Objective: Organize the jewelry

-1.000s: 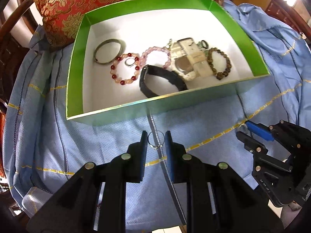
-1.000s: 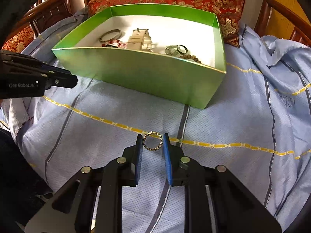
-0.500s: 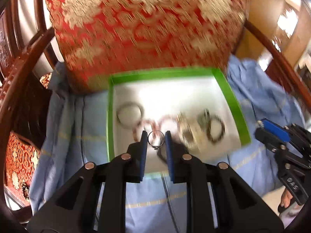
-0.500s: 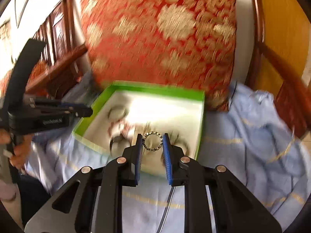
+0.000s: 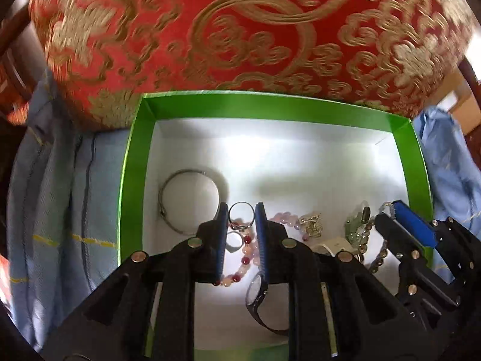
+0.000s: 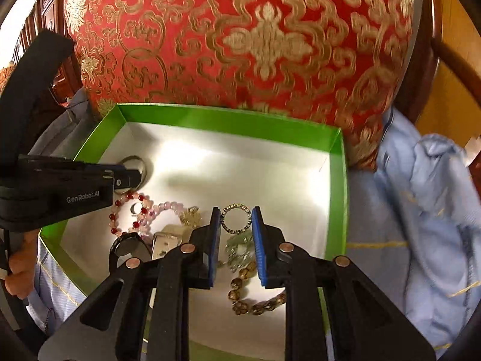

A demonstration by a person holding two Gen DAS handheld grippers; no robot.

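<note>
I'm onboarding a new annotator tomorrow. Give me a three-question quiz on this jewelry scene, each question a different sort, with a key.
1. True or false: the left claw is shut on a plain silver ring.
2. Multiple choice: the right claw holds its patterned gold ring over
A. the blue striped cloth
B. the green white-lined box
C. the red and gold cushion
3. Fill in: the thin silver bangle lies nearest the box's ____ wall in the left wrist view.

Key: 1 true; 2 B; 3 left.
</note>
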